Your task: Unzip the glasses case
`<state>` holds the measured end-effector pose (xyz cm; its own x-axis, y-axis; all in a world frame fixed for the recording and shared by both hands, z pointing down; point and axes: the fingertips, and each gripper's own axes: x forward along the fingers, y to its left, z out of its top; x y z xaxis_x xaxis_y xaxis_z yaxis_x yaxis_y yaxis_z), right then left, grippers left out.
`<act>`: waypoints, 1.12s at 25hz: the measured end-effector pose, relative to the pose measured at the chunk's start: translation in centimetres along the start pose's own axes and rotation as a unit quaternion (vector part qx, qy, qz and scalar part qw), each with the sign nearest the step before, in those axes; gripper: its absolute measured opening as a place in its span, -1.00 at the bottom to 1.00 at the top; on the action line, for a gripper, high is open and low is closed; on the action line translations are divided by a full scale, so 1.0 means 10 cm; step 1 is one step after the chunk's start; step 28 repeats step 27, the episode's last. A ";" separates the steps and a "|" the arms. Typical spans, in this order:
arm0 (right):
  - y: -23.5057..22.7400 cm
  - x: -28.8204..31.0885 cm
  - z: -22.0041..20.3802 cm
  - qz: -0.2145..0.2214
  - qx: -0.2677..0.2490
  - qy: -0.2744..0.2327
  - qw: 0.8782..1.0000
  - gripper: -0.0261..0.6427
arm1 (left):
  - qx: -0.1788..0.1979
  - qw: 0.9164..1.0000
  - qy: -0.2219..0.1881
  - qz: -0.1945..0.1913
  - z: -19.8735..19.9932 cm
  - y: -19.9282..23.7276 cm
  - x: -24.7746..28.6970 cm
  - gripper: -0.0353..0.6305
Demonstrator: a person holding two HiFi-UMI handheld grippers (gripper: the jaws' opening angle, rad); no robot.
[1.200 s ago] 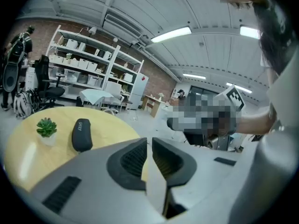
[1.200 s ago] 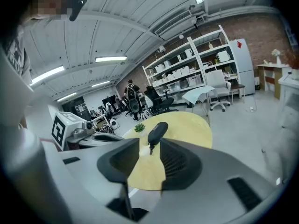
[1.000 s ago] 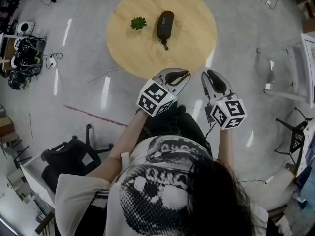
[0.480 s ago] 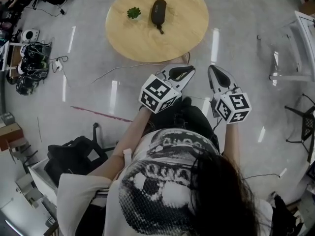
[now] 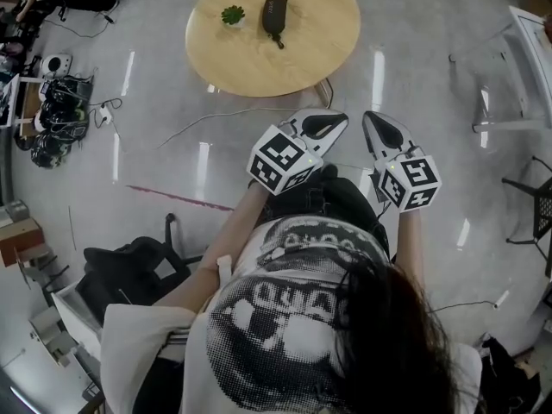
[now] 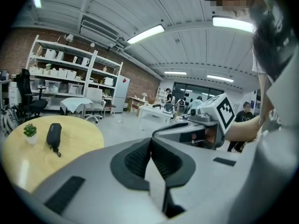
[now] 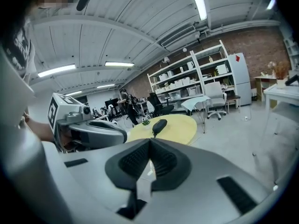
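A black zipped glasses case (image 5: 274, 13) lies on the round wooden table (image 5: 302, 54) at the top of the head view, well ahead of both grippers. It also shows at the left of the left gripper view as the case (image 6: 53, 135), and far off in the right gripper view as the case (image 7: 160, 125). My left gripper (image 5: 332, 121) and right gripper (image 5: 373, 121) are held side by side over the floor in front of the person's body, short of the table. Both are shut on nothing, as the left gripper (image 6: 150, 139) and right gripper (image 7: 149, 141) show close up.
A small green potted plant (image 5: 232, 14) stands just left of the case. A cable (image 5: 198, 123) runs over the glossy floor by the table. A black chair (image 5: 129, 274) is at the lower left, piled gear (image 5: 47, 84) at the left, a white desk (image 5: 526, 67) at the right.
The table with the case now sits higher and smaller in the head view, and a gap of floor shows between its edge and the gripper tips. Both grippers stay side by side.
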<state>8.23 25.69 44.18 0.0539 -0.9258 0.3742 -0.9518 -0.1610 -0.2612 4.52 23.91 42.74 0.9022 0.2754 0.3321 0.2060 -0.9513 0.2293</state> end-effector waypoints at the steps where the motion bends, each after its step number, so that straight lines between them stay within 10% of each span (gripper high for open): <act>1: 0.01 -0.01 0.00 0.001 -0.002 -0.001 1.000 -0.94 | 0.001 1.000 0.000 0.001 0.00 -0.01 -0.01 -0.86; 28: 0.08 -0.03 -0.11 0.064 -0.051 0.038 0.996 -0.94 | 0.004 1.000 -0.002 0.008 -0.09 -0.04 -0.03 -0.86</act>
